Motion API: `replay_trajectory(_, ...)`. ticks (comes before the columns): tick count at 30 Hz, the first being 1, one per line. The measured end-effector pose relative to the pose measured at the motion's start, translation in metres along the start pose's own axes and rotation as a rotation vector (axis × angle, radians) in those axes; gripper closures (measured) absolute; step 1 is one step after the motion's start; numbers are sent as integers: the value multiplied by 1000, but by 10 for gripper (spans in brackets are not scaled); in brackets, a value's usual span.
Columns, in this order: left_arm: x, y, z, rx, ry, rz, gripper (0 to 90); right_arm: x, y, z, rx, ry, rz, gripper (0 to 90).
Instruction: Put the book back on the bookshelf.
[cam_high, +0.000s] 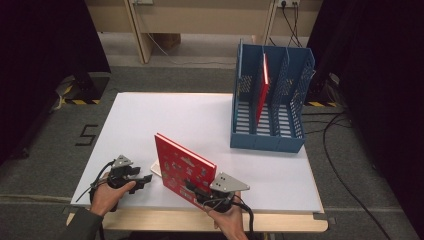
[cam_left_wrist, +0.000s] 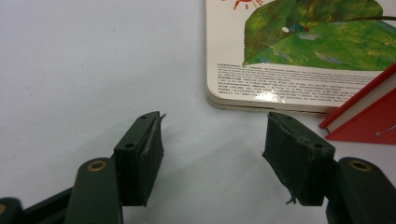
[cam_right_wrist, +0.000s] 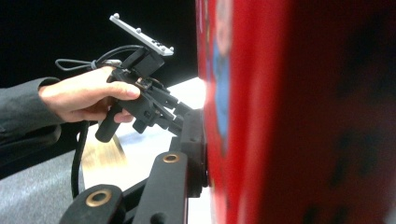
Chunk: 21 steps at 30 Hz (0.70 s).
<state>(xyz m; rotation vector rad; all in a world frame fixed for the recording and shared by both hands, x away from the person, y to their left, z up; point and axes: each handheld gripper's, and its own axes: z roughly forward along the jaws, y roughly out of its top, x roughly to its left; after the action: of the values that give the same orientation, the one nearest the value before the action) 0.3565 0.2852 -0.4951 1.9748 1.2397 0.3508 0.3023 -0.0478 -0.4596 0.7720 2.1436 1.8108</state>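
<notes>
The right gripper (cam_high: 200, 196) is clamping the lower corner of the red book (cam_high: 182, 167), holding it upright and tilted near the table's (cam_high: 200, 115) front edge. The left gripper (cam_high: 142, 178) is resting released beside it, jaws apart over bare table, nothing between them. A white picture book (cam_left_wrist: 299, 56) is lying flat beneath the red one. The red book is appearing stiff, glossy and moderately heavy; a corner grip is risking rotation. Gripping nearer the spine's middle would steady it before slotting into the blue file rack (cam_high: 270, 135) at the far right corner.
</notes>
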Motion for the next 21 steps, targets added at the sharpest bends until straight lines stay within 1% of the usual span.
replay_trajectory(5,0,0,0,0,0,-1,360,0,-1,1,-2,-5,-3,760)
replay_trajectory(6,0,0,0,0,0,2,359,-1,-2,2,-17,-14,-10,764)
replay_trajectory(9,0,0,0,1,-2,-1,359,-1,-2,2,-27,-14,-12,773)
replay_trajectory(10,0,0,0,2,-2,2,359,-1,-2,2,-40,-20,-17,782)
replay_trajectory(11,0,0,0,1,-2,1,359,-1,-2,3,-42,-16,-3,783)
replay_trajectory(13,0,0,0,0,-4,-1,359,-2,-2,3,-48,-16,-3,785)
replay_trajectory(15,0,0,0,2,-3,0,359,-3,-2,3,-45,-11,-15,786)
replay_trajectory(18,0,0,0,0,-4,-1,359,-3,-1,4,-54,0,-5,789)
replay_trajectory(21,0,0,0,2,-4,0,359,-3,0,5,-57,3,-17,791)
